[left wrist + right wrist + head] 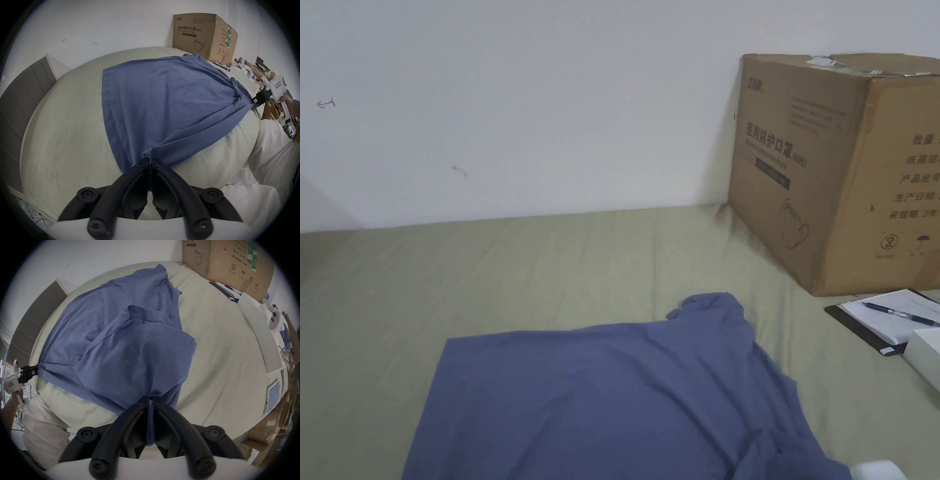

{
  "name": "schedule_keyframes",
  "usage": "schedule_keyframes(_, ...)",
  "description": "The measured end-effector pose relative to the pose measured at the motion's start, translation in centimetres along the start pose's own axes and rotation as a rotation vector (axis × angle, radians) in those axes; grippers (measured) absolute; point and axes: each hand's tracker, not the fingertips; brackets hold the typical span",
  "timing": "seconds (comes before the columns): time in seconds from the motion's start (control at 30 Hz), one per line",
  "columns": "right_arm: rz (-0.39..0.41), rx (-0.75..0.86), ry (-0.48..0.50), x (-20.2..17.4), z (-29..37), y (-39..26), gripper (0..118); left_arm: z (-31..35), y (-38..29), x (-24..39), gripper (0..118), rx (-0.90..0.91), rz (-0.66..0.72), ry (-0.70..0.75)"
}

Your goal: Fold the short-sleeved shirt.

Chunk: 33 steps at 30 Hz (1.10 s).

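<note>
A blue short-sleeved shirt (612,400) lies spread on the pale green bed sheet (519,269), its near edge lifted and stretched between both grippers. In the left gripper view my left gripper (150,160) is shut on a bunched corner of the shirt (162,100). The right gripper (258,99) shows there at the far right, clamped on the other corner. In the right gripper view my right gripper (150,399) is shut on the shirt (121,340), with a sleeve folded over on top. The left gripper (30,370) grips the cloth at the far left.
A large cardboard box (837,169) stands on the bed against the white wall at the back right. A clipboard with paper and a pen (894,315) and a white box (925,353) lie beside it. A grey headboard (19,104) bounds the bed's left.
</note>
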Motion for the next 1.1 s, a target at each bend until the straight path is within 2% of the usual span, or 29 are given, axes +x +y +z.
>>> schedule_keyframes(0.03, 0.009, 0.001, -0.005, 0.0, -0.1, 0.0, 18, -0.2, -0.1, 0.0, 9, -0.010, 0.006, -0.005)
schedule_keyframes(0.1, 0.031, 0.006, -0.018, 0.3, 0.0, -0.2, 61, -0.6, -0.3, -0.3, 29, -0.046, 0.035, -0.002)
schedule_keyframes(0.13, 0.026, 0.004, -0.017, 0.8, 0.1, -0.3, 88, -0.6, -0.3, -0.5, 39, -0.059, 0.060, 0.002)
schedule_keyframes(0.17, 0.004, 0.002, -0.020, 1.0, 0.4, -0.5, 111, -0.3, -0.2, -0.6, 57, -0.057, 0.081, 0.003)
schedule_keyframes(0.2, -0.026, -0.003, -0.026, 1.3, 0.8, -0.6, 118, 0.2, 0.1, -0.8, 81, -0.058, 0.106, -0.003)
schedule_keyframes(0.23, -0.057, 0.006, -0.003, 1.6, 1.4, -0.8, 117, 0.5, 0.5, -0.9, 102, -0.098, 0.138, -0.014)
schedule_keyframes(0.27, -0.088, 0.046, 0.032, 1.3, 2.8, -1.0, 116, 1.1, 0.7, -0.9, 114, -0.117, 0.156, -0.009)
schedule_keyframes(0.37, -0.147, 0.148, 0.094, 0.9, 6.6, -1.6, 115, 5.6, 1.6, -0.1, 114, 0.062, 0.158, 0.059)
schedule_keyframes(0.5, -0.211, 0.317, 0.199, -1.2, 12.4, -2.6, 115, 12.0, 2.8, 0.9, 114, 0.239, 0.257, 0.000)
schedule_keyframes(0.57, -0.226, 0.482, 0.224, -3.1, 15.0, -3.3, 115, 14.7, 2.8, 1.9, 114, 0.343, 0.314, 0.028)
schedule_keyframes(0.63, -0.229, 0.656, 0.230, -5.3, 16.8, -4.4, 110, 16.7, 2.2, 2.8, 113, 0.484, 0.352, 0.026)
schedule_keyframes(0.67, -0.227, 0.730, 0.237, -6.3, 17.4, -4.9, 102, 17.6, 1.7, 3.4, 109, 0.558, 0.364, 0.032)
schedule_keyframes(0.7, -0.230, 0.789, 0.238, -7.2, 17.7, -5.4, 90, 18.1, 1.2, 4.0, 99, 0.609, 0.369, 0.052)
schedule_keyframes(0.73, -0.236, 0.850, 0.233, -8.4, 18.0, -6.0, 69, 18.6, 0.7, 4.7, 78, 0.652, 0.374, 0.077)
schedule_keyframes(0.77, -0.245, 0.889, 0.228, -9.5, 18.2, -6.5, 35, 18.7, 0.3, 5.2, 34, 0.665, 0.380, 0.121)
schedule_keyframes(0.8, -0.251, 0.916, 0.234, -10.4, 18.2, -6.8, 8, 18.7, 0.0, 5.6, 0, 0.671, 0.388, 0.158)
schedule_keyframes(0.83, -0.256, 0.930, 0.251, -11.1, 18.2, -7.1, 0, 18.6, -0.5, 6.0, 0, 0.678, 0.404, 0.199)
schedule_keyframes(0.87, -0.248, 0.927, 0.279, -11.8, 18.1, -7.3, 0, 18.5, -1.0, 5.8, 0, 0.678, 0.410, 0.164)
schedule_keyframes(0.93, -0.180, 0.891, 0.319, -12.5, 18.0, -6.9, 0, 18.1, -1.3, 5.3, 0, 0.653, 0.430, 0.115)
schedule_keyframes(0.97, -0.138, 0.866, 0.292, -13.0, 18.0, -6.8, 0, 17.9, -1.4, 5.3, 0, 0.630, 0.428, 0.127)
schedule_keyframes(1.03, -0.078, 0.842, 0.237, -13.7, 18.0, -6.7, 0, 17.5, -0.9, 4.5, 0, 0.529, 0.393, 0.131)
schedule_keyframes(1.1, -0.058, 0.831, 0.255, -13.9, 18.0, -6.8, 0, 15.9, 0.0, 3.2, 0, 0.334, 0.383, 0.115)
